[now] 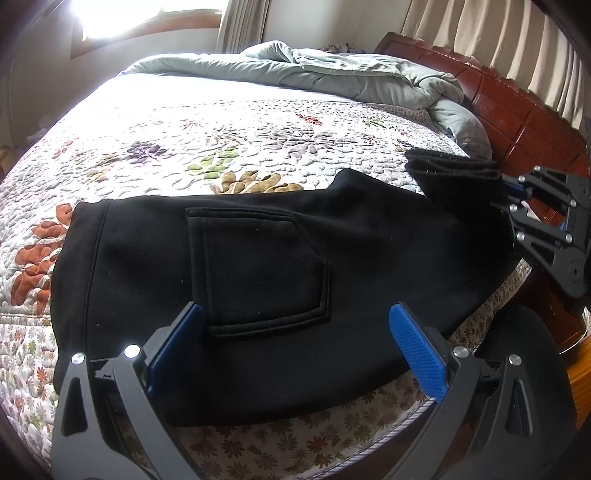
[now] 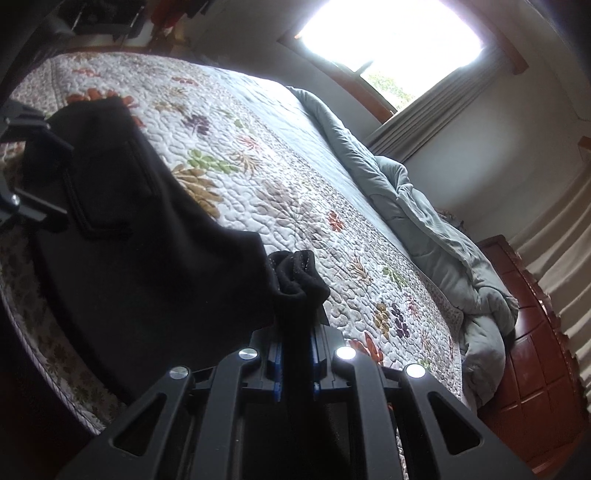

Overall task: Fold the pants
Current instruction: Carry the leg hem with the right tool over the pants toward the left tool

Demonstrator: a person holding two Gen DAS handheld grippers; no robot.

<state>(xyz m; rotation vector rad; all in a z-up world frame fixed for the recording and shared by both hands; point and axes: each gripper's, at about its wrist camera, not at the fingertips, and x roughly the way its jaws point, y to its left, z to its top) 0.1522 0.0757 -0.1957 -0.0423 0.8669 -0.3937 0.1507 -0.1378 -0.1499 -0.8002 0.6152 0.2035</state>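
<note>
Black pants [image 1: 258, 266] lie across the near edge of a floral quilted bed [image 1: 221, 140], back pocket facing up, waistband at the left. My left gripper [image 1: 295, 343] is open, its blue pads hovering just above the seat of the pants near the pocket. My right gripper [image 2: 295, 365] is shut on the bunched leg ends of the pants [image 2: 295, 280] and holds them lifted above the bed at the right; it also shows in the left wrist view [image 1: 502, 188]. The pants [image 2: 129, 221] stretch away from it toward the left gripper [image 2: 22, 177].
A rumpled grey-green duvet [image 1: 332, 74] lies along the far side of the bed. A dark red wooden headboard [image 1: 517, 122] stands at the right, with beige curtains [image 1: 498, 33] behind it. A bright window [image 2: 388, 33] is beyond the bed.
</note>
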